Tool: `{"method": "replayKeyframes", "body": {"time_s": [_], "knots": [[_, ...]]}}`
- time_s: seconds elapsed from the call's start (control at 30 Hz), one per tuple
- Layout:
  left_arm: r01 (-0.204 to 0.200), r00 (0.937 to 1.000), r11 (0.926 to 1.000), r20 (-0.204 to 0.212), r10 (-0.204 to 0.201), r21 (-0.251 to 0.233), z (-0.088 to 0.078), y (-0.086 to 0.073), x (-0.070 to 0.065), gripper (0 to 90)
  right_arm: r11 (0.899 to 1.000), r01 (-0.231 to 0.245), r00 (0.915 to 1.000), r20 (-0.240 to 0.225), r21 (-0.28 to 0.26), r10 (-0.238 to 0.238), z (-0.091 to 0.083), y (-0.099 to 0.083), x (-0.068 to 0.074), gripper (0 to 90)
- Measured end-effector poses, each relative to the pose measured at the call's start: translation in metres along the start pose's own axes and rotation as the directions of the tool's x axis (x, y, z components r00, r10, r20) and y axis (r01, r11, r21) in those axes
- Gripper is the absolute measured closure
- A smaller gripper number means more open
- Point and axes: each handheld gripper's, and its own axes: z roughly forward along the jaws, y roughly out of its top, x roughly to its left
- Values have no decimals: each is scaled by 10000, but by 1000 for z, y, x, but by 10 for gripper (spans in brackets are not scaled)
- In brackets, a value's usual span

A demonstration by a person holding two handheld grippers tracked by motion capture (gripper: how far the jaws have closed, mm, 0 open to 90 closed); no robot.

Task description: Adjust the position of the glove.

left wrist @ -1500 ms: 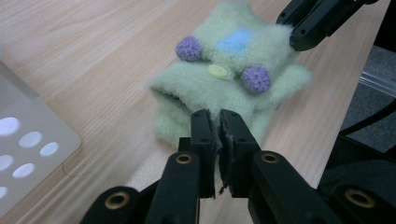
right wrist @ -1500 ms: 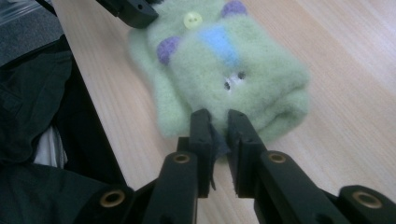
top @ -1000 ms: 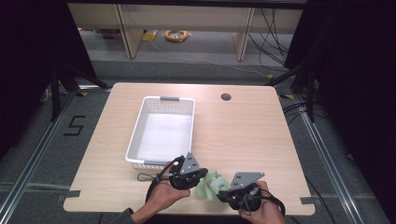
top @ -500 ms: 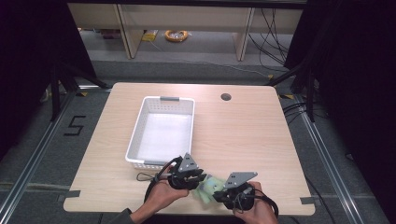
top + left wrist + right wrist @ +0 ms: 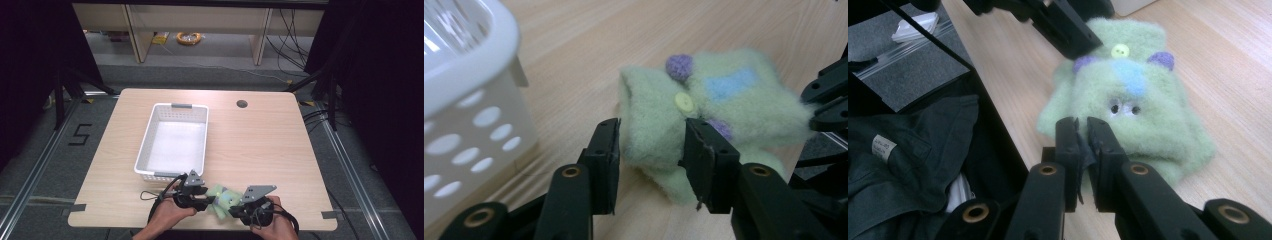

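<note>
Fleece, pale green and fuzzy, makes up the small soft item (image 5: 222, 199) lying near the front edge of the light wooden desk (image 5: 260, 145), between the two hands. It carries purple bobbles, a light blue patch, a yellow button and two small dark eyes. The left hand-held gripper (image 5: 651, 152) sits at its left end; its jaws have just been opening and now stand partly apart on either side of a folded edge of the fleece, the pads beside the fabric rather than pressing it. The right hand-held gripper (image 5: 1083, 135) is at the other end of the item, its jaws drawn almost together with a thin pinch of something dark showing between the pads, right at the edge of the fleece; whether they grip the fabric itself I cannot tell. Just beyond the left hand-held gripper stands a white perforated plastic basket (image 5: 145, 150), its near wall close to the fleece but not touching it. Dark clothing hangs below the desk edge in the right gripper view.
</note>
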Motion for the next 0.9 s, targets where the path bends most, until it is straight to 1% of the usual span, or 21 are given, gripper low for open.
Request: {"method": "replayKeyframes", "body": {"time_s": [0.03, 0.1, 0.13, 0.17, 0.2, 0.23, 0.27, 0.3, 0.33, 0.37, 0.4, 0.43, 0.47, 0.53, 0.63, 0.7, 0.73, 0.77, 0.83, 0.87, 0.9], "knots": [[1, 10000, 10000, 94, -2, 73, 1, 0, 1, 607, 9999, -69, 10000, 7, -86, 69, 2, 0, 1, 851], [269, 9994, 9996, 200, -267, -118, 3, -1, -1, 661, 10000, -4, 10000, -23, 64, 4, 2, -1, 0, 851], [7, 9999, 10000, 152, -6, -70, 2, 0, 0, 696, 9999, 108, 9999, -16, 76, -108, 2, -1, 0, 851], [-109, 9998, 9999, 145, 110, -82, 1, 0, 0, 748, 9999, 95, 10000, 3, -95, -95, 4, -2, 1, 852], [-164, 9998, 9998, 119, 165, -127, -1, 1, -1, 797, 10000, 47, 10000, -23, 12, -47, 3, -1, 1, 853], [-156, 9998, 9996, 127, 158, -219, -2, 2, -2, 810, 9999, 49, 10000, -72, 156, -47, 2, -1, 2, 854], [-189, 9997, 9996, 179, 193, -188, -3, 4, -3, 816, 9999, 78, 10000, -55, 88, -77, 3, -1, 2, 855], [-406, 9990, 9990, 160, 409, -208, -5, 6, -4, 819, 9999, 101, 9999, -97, 100, -100, 2, 0, 3, 855], [-364, 9993, 9990, 109, 368, -272, -6, 8, -5, 821, 9996, 265, 9996, -55, -4, -265, 1, 0, 2, 856], [-539, 9984, 9980, 123, 543, -325, -7, 12, -5, 823, 9998, 189, 9998, -38, 42, -188, -1, 1, 3, 856], [-622, 9979, 9975, 163, 627, -324, -8, 15, -4, 824, 9996, 263, 9996, -49, -136, -264, -1, 2, 4, 856], [-613, 9980, 9975, 113, 618, -361, -8, 18, -5, 825, 9995, 287, 9996, -73, -130, -288, -3, 3, 5, 856], [-511, 9987, 9966, 54, 515, -643, -8, 24, -7, 826, 9993, 245, 9997, -67, -282, -247, -3, 4, 6, 856], [-806, 9967, 9948, 73, 812, -629, -9, 34, -8, 827, 9982, 327, 9994, -39, -505, -329, -5, 8, 12, 857], [-1000, 9945, 9926, 237, 1018, -685, -4, 48, -10, 828, 9979, 349, 9993, -115, -547, -356, -3, 14, 16, 862], [-1162, 9929, 9921, 214, 1173, -475, -1, 53, -11, 827, 9967, 356, 9993, -66, -733, -361, 2, 18, 16, 863], [-1232, 9921, 9917, 196, 1239, -360, 3, 55, -11, 827, 9975, 374, 9993, -66, -598, -379, 4, 19, 15, 864], [-1415, 9893, 9897, 319, 1422, -232, 7, 57, -9, 827, 9981, 370, 9993, -76, -485, -374, 7, 21, 14, 864], [-1249, 9917, 9922, 314, 1249, -29, 14, 55, -6, 827, 9969, 386, 9992, -28, -679, -389, 15, 22, 12, 865], [-1464, 9887, 9887, 370, 1453, 307, 17, 54, -1, 826, 9986, 266, 9996, -34, -464, -268, 16, 22, 11, 865], [-1352, 9903, 9902, 360, 1339, 359, 19, 51, 2, 824, 9989, 207, 9998, -22, -421, -208, 19, 22, 9, 900]]}}
